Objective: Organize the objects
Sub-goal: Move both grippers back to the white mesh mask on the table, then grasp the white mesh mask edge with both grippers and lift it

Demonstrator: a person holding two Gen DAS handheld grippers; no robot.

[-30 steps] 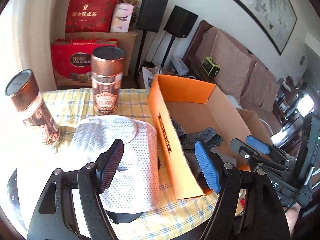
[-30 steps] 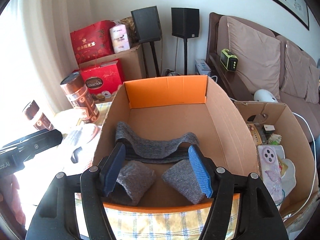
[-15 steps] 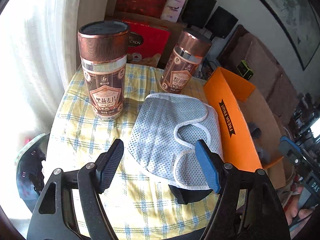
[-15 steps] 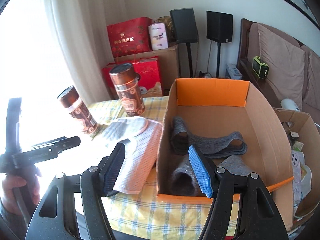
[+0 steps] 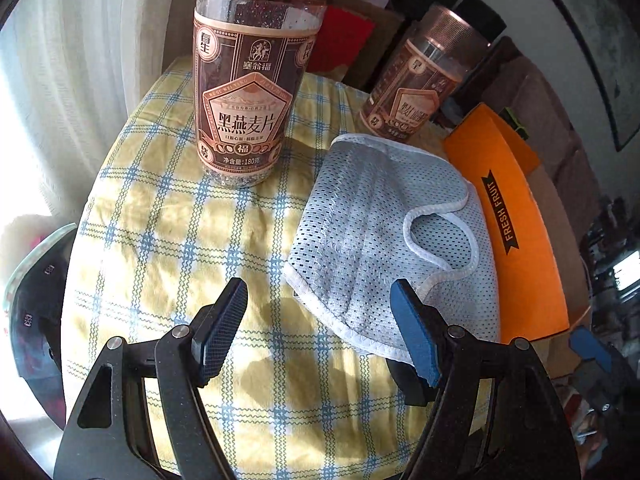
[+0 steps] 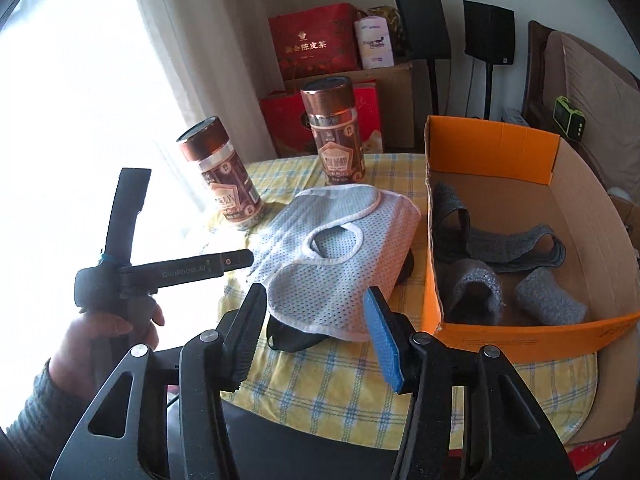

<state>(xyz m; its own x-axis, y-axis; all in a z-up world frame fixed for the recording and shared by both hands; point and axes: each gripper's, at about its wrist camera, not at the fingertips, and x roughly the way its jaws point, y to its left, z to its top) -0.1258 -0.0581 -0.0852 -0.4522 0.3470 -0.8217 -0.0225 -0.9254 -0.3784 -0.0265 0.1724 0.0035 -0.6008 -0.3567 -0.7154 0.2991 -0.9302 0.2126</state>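
Observation:
A pale blue mesh garment [image 5: 380,220] [image 6: 336,248] lies flat on the checked tablecloth [image 5: 168,240], with a black item [image 6: 292,338] tucked under its near edge. Two copper-lidded jars stand behind it, one near [image 5: 244,100] [image 6: 224,176] and one farther back [image 5: 416,88] [image 6: 336,132]. My left gripper [image 5: 320,308] hovers open over the garment's left edge, holding nothing. My right gripper [image 6: 316,308] is over the garment's near edge; its jaws are closing and the pads are not pressing on the cloth. An orange cardboard box [image 6: 492,148] [image 5: 512,220] to the right holds grey knit pieces [image 6: 512,244].
A person's hand [image 6: 112,332] holds the left gripper at the table's left edge by a bright curtain [image 6: 192,40]. Red gift boxes [image 6: 316,44], two black speakers [image 6: 424,28] and a sofa [image 6: 592,80] stand behind the table. The box wall borders the garment on the right.
Both views swung left from the box onto the table. The left gripper dropped closer to the near jar and mesh garment. The right jaws now stand narrower, over the garment instead of the box.

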